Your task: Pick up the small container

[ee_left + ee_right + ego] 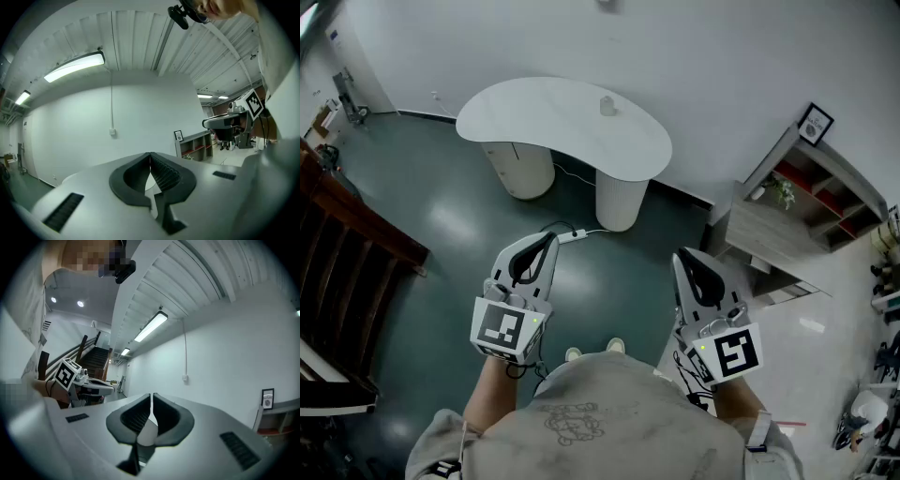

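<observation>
Grey sweatshirt, grey grippers, blk fingers

Floor: dark green, glossy, reflecting light; paler tiles at 4 o'clock in the head view.
Wall: plain white, from 10 to 2 o'clock.
Surface: white, kidney-shaped, at 12 o'clock, on two round white pedestals.
Shelf unit: grey with red-backed compartments, at 2 o'clock; framed picture on top, small plant on a lower ledge.
Staircase: dark wood, at 9 o'clock.
Ceiling: ribbed white panels.
Light: long lit tube fitting, at 11 o'clock in the left gripper view.
</observation>
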Demonstrator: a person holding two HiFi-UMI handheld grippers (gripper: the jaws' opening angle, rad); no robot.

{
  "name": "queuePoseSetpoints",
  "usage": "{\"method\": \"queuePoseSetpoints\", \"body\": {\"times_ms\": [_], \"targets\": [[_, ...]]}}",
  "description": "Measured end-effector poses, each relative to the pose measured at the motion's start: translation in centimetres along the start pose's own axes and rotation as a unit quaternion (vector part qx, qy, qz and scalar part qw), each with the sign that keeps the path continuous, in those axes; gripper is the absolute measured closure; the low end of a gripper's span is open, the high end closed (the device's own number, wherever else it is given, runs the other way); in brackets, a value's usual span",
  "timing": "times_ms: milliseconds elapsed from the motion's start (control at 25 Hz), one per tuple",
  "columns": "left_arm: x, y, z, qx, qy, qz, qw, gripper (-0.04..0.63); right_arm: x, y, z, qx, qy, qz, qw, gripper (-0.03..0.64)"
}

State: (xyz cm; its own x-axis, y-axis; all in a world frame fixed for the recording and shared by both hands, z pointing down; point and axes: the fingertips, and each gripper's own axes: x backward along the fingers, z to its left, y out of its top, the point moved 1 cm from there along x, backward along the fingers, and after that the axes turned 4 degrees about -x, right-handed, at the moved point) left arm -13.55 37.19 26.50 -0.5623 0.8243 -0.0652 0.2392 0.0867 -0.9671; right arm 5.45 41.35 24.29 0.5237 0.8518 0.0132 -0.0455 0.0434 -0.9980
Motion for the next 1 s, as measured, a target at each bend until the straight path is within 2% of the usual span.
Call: {"method": "queuePoseSetpoints", "body": {"times_ms": [160,280,720,1000], "targets": [[-0.9,0.1,-0.6,-0.004,0.002,0.006,1.0,0.577,0.4,0.1,-1.1,-0.027,0.014,-0.023,0.999,0.58],[-1.4,0.3,-1.3,-0.012,0.003,0.005,0.9999,0.577,0.6,0.1,-1.8,-0.026,0.016,-0.03,0.999,0.578],[-4.6,0.8,-4.0,-0.011,0.001,0.004,0.9999,0.577,1.4,-1.9,-6.1,-0.034,0.011,-0.011,0.999,0.578],[-6.7,-0.1,-6.5,-0.016,0.0,0.014,0.9998,0.577,1.8,-3.8,-7.6,-0.041,0.041,0.0,0.998,0.578]]}}
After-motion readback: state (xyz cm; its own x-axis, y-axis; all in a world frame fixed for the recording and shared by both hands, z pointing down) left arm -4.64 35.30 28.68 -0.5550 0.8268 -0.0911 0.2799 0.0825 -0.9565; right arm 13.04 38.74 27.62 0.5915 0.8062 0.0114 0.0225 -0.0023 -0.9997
